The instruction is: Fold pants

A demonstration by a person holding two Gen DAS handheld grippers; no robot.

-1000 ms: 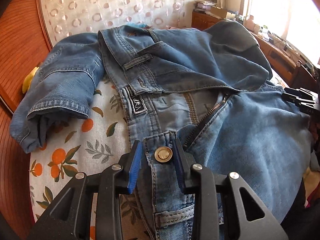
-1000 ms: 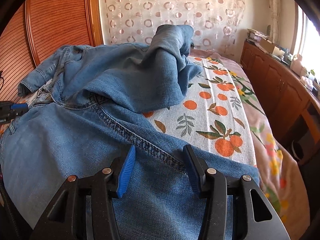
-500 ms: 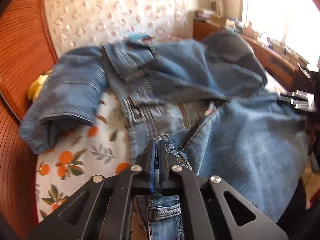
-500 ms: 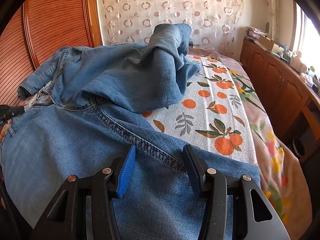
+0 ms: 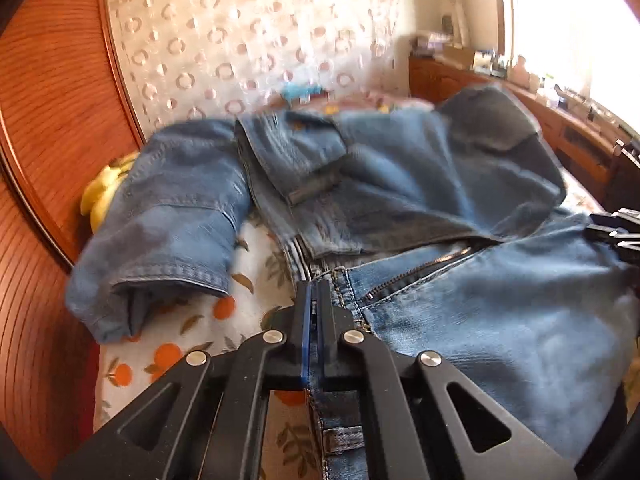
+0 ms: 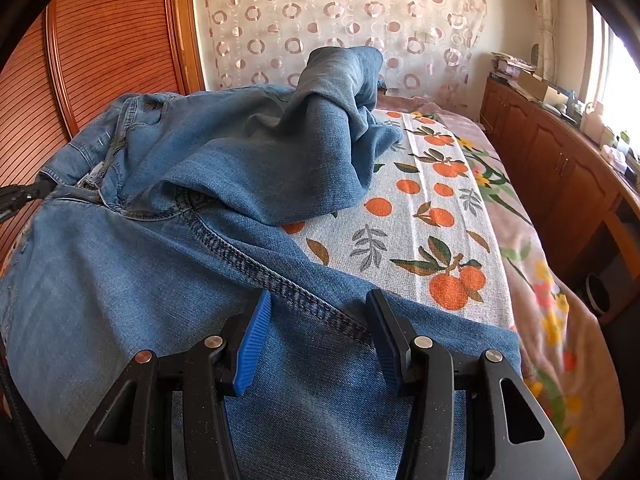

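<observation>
A pair of blue denim pants [image 5: 460,320] lies crumpled across a bed [image 6: 420,240] covered with a white spread printed with oranges and leaves. In the left wrist view, the left claw [image 5: 314,292] has its blue-padded fingers pressed together on the waistband edge of the pants, just beside the open zipper [image 5: 420,268], and the cloth rises slightly toward the pinch. That picture is smeared with motion blur, so finer detail of the fabric is hard to read. One cuffed leg [image 5: 160,240] is bunched at the left side of the bed, close to a yellow object [image 5: 100,196] that sits against the wooden headboard [image 5: 48,120]. In the right wrist view, the right claw [image 6: 316,336] stands with its fingers apart, one on either side of a dark stitched seam [image 6: 280,276] that runs along the near leg; the pads rest low over the denim without pinching it. The other leg [image 6: 336,92] is heaped up in a tall fold toward the far end of the bed, in front of a sheer curtain [image 6: 340,20] patterned with rings. A wooden cabinet [image 6: 560,168] cluttered with small items runs along the right side of the room under a bright window.
</observation>
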